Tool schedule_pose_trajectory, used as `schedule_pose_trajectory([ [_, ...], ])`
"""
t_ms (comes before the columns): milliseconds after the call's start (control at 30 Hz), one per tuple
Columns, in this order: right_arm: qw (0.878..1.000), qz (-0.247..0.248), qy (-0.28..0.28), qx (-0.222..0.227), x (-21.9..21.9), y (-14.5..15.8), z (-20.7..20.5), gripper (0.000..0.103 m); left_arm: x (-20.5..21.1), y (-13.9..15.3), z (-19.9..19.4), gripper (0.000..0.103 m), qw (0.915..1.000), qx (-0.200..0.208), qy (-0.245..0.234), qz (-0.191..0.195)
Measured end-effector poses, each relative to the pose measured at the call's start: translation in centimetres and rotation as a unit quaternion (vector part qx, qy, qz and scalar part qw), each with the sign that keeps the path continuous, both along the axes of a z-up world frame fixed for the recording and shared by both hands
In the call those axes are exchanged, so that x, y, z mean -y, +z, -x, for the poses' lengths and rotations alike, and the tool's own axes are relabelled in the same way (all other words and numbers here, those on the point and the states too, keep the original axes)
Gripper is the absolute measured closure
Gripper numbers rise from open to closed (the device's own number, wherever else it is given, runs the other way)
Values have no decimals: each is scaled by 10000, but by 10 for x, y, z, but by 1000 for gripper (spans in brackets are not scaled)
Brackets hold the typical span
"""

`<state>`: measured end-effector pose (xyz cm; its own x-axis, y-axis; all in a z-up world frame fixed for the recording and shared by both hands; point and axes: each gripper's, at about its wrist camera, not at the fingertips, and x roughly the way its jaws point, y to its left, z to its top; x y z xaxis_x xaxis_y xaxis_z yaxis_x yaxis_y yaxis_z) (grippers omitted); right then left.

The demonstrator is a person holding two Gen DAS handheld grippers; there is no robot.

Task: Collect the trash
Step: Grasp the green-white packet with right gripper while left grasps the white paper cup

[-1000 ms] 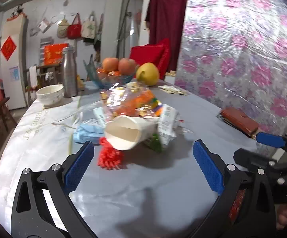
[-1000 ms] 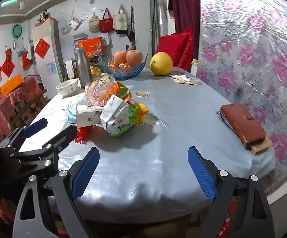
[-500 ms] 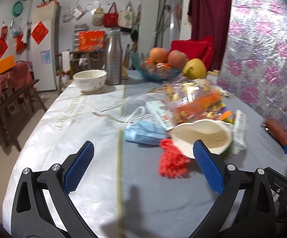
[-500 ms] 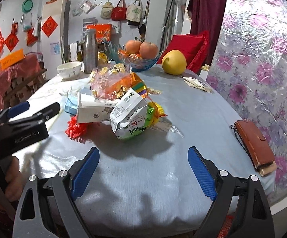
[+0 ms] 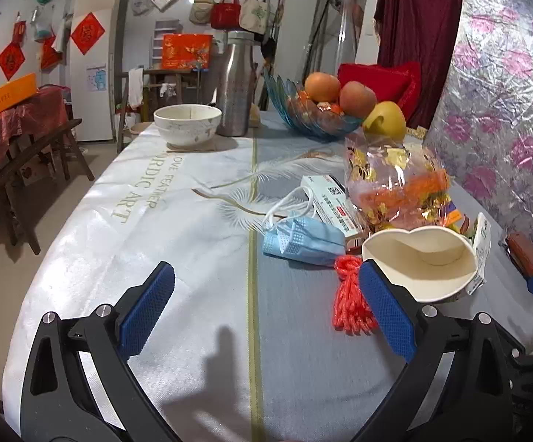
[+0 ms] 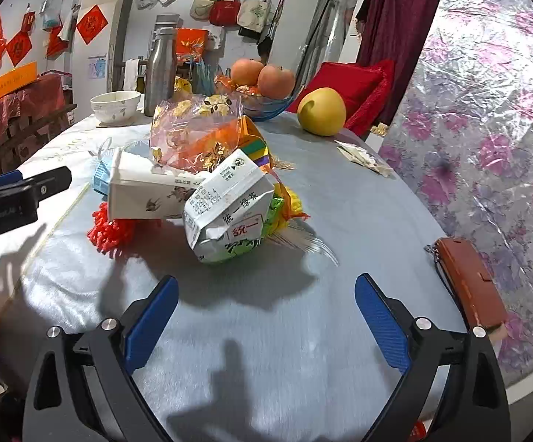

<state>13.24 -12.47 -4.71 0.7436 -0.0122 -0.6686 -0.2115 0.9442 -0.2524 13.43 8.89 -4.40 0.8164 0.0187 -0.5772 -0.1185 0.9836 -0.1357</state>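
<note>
My left gripper (image 5: 264, 309) gapes empty; my right gripper (image 6: 266, 316), jaws opening on nothing, faces the heaped trash pile (image 6: 207, 188), both readied for pickup

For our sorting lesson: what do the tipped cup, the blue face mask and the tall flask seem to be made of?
Tipped cup: probably matte white paper, its rim squashed. Blue face mask: soft pleated nonwoven fabric, white ear loops. Tall flask: brushed metal, likely steel, with a dull sheen.
</note>
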Motion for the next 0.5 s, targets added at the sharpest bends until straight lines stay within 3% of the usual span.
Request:
schedule_pose_trajectory([
  [67, 9998, -199, 85, -54, 4, 2, -5, 8, 1, -1, -2, 7, 9999, -71, -108, 25],
  [133, 9966, -785, 207, -158, 17, 9, -11, 8, -1, -3, -4, 7, 9995, -172, -254, 111],
  [300, 9786, -1981, 350, -431, 48, 14, -22, 8, -15, -7, -7, 7, 9971, -335, -413, 552],
  [500, 9671, -2407, 536, -631, 45, 9, -28, 8, -28, -4, -6, 7, 9983, -228, -198, 506],
])
